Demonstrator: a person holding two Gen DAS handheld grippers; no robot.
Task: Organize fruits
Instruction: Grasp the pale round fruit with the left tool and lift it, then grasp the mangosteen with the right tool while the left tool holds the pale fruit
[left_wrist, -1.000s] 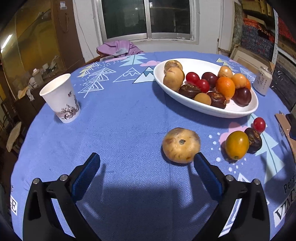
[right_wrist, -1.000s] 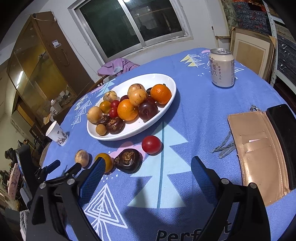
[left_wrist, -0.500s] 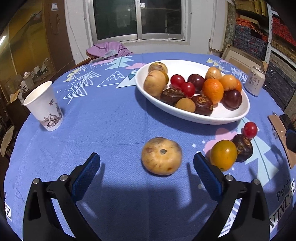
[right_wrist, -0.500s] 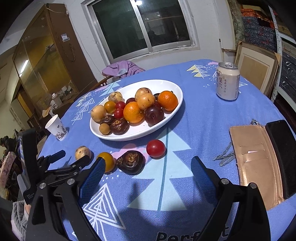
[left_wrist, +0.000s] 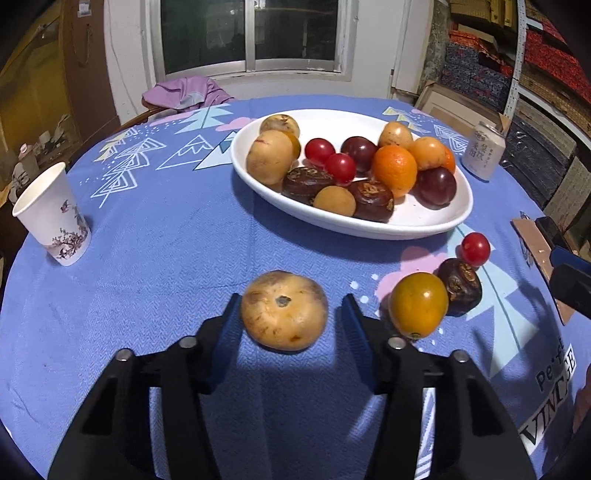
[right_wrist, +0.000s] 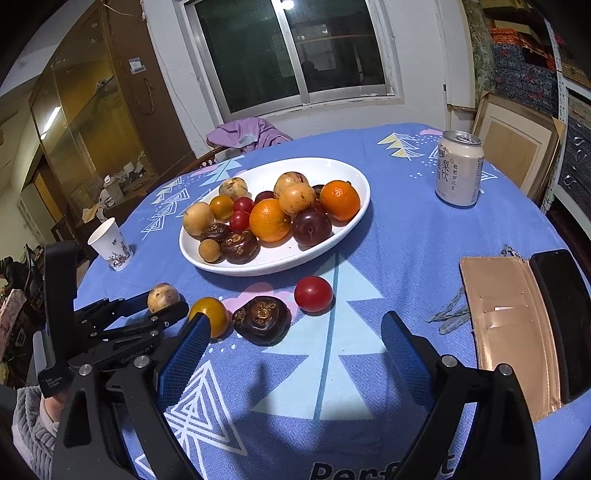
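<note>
Tan russet fruit (left_wrist: 284, 310) sits on the blue tablecloth (left_wrist: 159, 258), near edge, between the two blue pads of the left gripper (left_wrist: 286, 317). Jaws have just been closing around it; left pad looks touching or almost, a thin gap shows at the right pad, so no firm pinch yet. In the right wrist view the same fruit (right_wrist: 163, 295) sits between the left gripper's tips.

Just right of it: yellow-orange fruit (left_wrist: 418, 304), then a dark brown fruit (left_wrist: 460, 286) touching it, then a small red fruit (left_wrist: 475, 249) just beyond.

Farther back, a white oval bowl (left_wrist: 417, 225) holds mixed fruits: oranges, plums, red ones, tan ones, brown ones.

Right gripper (right_wrist: 295, 354) is spread wide, nothing between the pads, hovering over cloth near the dark brown fruit.

Paper cup (left_wrist: 51, 216) far left, drink can (left_wrist: 484, 151) far right, tan wallet with phone (right_wrist: 517, 332) at right edge.
</note>
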